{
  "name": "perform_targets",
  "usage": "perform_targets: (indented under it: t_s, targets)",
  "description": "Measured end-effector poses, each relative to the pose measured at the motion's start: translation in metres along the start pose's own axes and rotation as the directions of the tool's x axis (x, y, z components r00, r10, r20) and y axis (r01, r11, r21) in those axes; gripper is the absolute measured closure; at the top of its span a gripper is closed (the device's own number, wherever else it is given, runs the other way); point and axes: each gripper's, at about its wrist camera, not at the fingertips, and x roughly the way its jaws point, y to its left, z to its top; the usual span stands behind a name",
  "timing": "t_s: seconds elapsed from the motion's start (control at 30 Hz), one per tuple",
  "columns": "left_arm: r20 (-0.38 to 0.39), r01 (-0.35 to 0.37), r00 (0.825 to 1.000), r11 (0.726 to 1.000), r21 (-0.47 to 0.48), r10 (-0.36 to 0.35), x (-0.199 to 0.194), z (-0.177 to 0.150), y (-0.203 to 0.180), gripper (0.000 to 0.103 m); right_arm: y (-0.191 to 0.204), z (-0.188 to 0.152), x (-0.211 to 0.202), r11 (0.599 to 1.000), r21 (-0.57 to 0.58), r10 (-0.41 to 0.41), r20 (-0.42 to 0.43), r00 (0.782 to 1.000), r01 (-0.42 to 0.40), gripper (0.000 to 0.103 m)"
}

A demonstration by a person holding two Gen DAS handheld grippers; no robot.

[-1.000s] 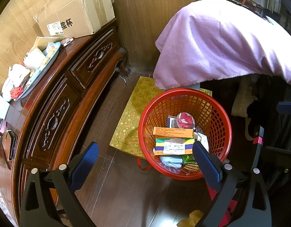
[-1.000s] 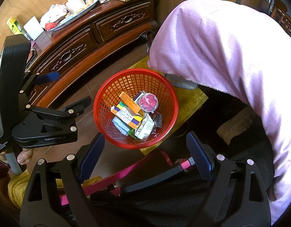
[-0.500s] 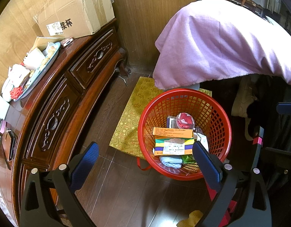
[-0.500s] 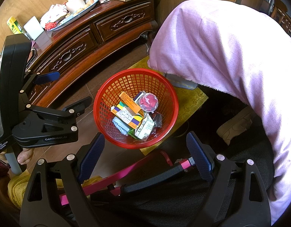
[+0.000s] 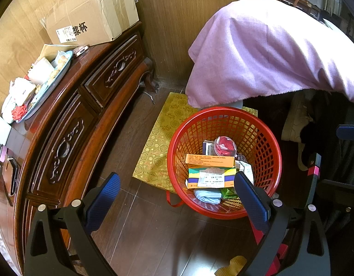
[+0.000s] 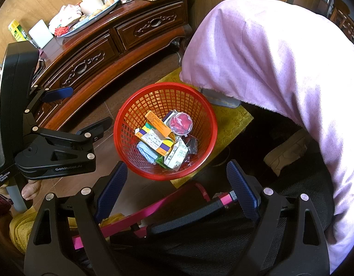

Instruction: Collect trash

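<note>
Red basket (image 5: 264,135) full of trash (image 5: 211,172)

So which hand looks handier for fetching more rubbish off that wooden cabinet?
Probably the left gripper: it hangs open and empty beside the cabinet. The right gripper, also open, sits farther away behind the red basket.

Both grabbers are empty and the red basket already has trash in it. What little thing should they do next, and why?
Probably swing the left gripper toward the cabinet top. Both it and the right gripper hang open with nothing held, while the red basket holds boxes and wrappers. Crumpled bits by the tray look like the nearest trash, though I can't be sure.
</note>
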Motion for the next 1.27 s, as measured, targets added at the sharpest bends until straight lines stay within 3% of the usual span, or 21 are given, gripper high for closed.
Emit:
perform_targets:
  t_s: [0.67, 0.8, 0.87, 1.1, 1.27]
  targets:
    - [0.006, -0.015, 1.000, 1.000, -0.013, 0.015, -0.002, 0.004, 0.003, 0.006, -0.002, -0.004, -0.004, 1.000, 0.005, 0.007, 0.017, 1.000, -0.007, 0.018]
    - [0.030, 0.050, 0.998, 0.999, -0.014, -0.050, -0.013, 0.010, 0.002, 0.006, -0.003, -0.006, -0.009, 1.000, 0.007, 0.013, 0.032, 0.999, -0.013, 0.018]
    - [0.047, 0.048, 0.998, 0.999, -0.005, -0.048, -0.018, 0.010, 0.000, 0.006, -0.005, -0.009, -0.013, 1.000, 0.008, 0.018, 0.041, 0.999, -0.018, 0.018]
    - [-0.027, 0.047, 0.999, 0.998, 0.034, -0.046, -0.018, 0.017, -0.010, 0.006, -0.017, -0.011, -0.032, 0.999, 0.027, 0.021, 0.097, 0.995, -0.024, 0.018]
    - [-0.031, 0.023, 0.999, 0.999, 0.031, -0.023, -0.027, 0.025, -0.009, 0.006, -0.026, -0.013, -0.041, 0.999, 0.031, 0.035, 0.121, 0.992, -0.039, 0.018]
